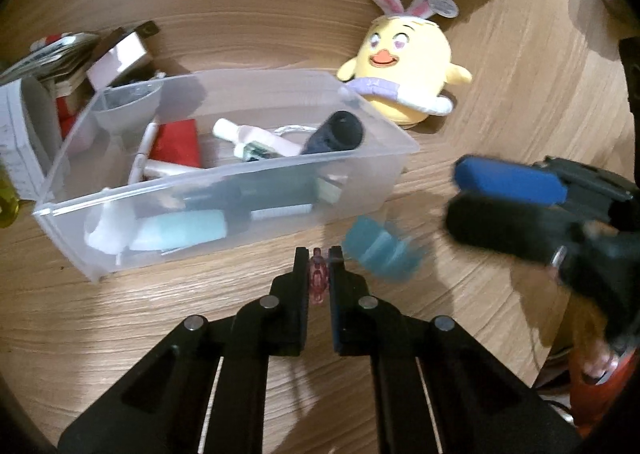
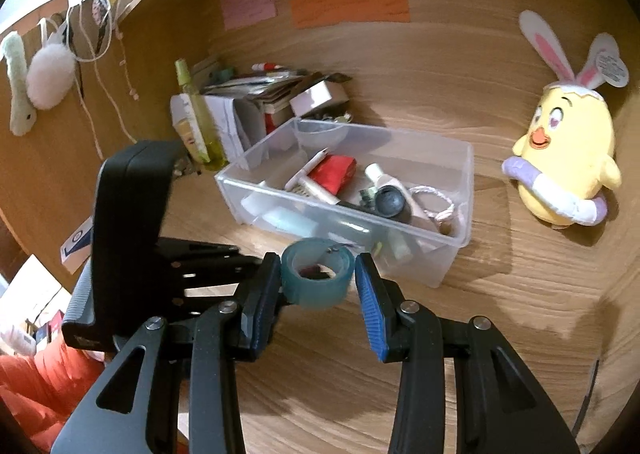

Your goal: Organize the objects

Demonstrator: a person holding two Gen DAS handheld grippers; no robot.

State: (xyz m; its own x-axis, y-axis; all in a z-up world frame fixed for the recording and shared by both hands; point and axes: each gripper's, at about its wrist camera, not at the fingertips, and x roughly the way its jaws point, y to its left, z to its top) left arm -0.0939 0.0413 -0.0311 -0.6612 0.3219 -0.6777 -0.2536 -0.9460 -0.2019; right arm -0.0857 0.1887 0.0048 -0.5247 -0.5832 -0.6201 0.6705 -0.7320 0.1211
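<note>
Your left claw [image 1: 319,254] is pinched nearly closed on a small pink translucent trinket [image 1: 318,278], which sits clamped between the two black fingers just above the wooden bench [image 1: 240,294]. Your right claw [image 2: 318,272] stands wide apart, with a teal roll of tape [image 2: 318,274] in the gap between its blue-padded fingers; the roll touches the left pad, while a sliver of space shows at the right pad, so you have no firm grip on it. In the left wrist view the same roll is a blurred teal shape just right of your left fingertips.

Just beyond both claws sits the clear plastic bin [image 1: 224,189], holding a red pouch [image 2: 334,171], a white tube [image 1: 256,135], a dark cylindrical case [image 1: 336,131], a white pen [image 2: 308,167] and a light blue item pressed against the near wall. Further right, apart from the bin, a yellow chick plush [image 2: 568,161] with bunny ears stands on the bench. Behind the bin lies a cluttered pile of cards and small boxes [image 2: 276,93], and coloured paper notes [image 2: 350,5] are stuck to the back panel.
</note>
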